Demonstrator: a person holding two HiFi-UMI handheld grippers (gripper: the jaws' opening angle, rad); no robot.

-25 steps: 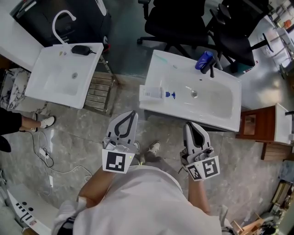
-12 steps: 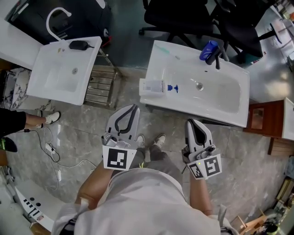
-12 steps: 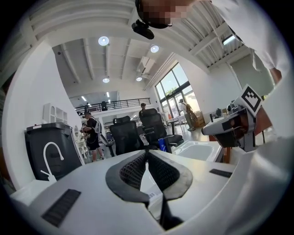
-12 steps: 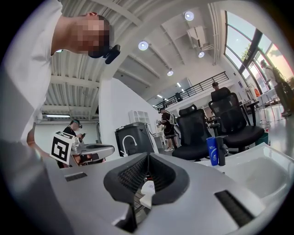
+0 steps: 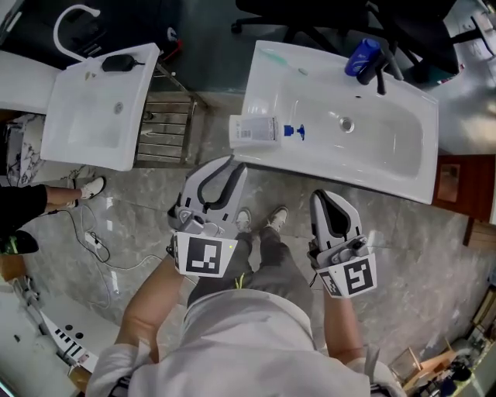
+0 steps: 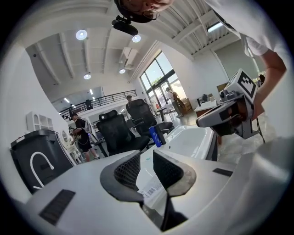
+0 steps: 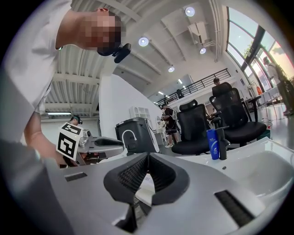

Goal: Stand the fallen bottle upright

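The fallen bottle (image 5: 256, 129) is white with a blue pump and lies on its side on the left rim of the white sink basin (image 5: 403, 167). In the head view my left gripper (image 5: 230, 161) hangs just short of that rim, pointing at the bottle. Its jaws have just been opening; a narrow gap shows, with nothing between them. Through that gap the left gripper view (image 6: 147, 158) shows the bottle's barcode label (image 6: 151, 189). My right gripper (image 5: 325, 195) is shut and empty, short of the basin's near edge; its tips meet in the right gripper view (image 7: 148, 157).
A blue bottle (image 5: 363, 56) stands upright by the black faucet (image 5: 384, 66) at the basin's far rim. A second white sink (image 5: 85, 101) stands at the left, a metal rack (image 5: 167, 128) between the two. Black office chairs (image 5: 325, 15) stand behind. Cables (image 5: 101, 248) lie on the floor.
Both grippers have sunk and come nearer the sink's front edge. The left gripper has rolled a little and its jaws have parted slightly. The right jaws stay shut.
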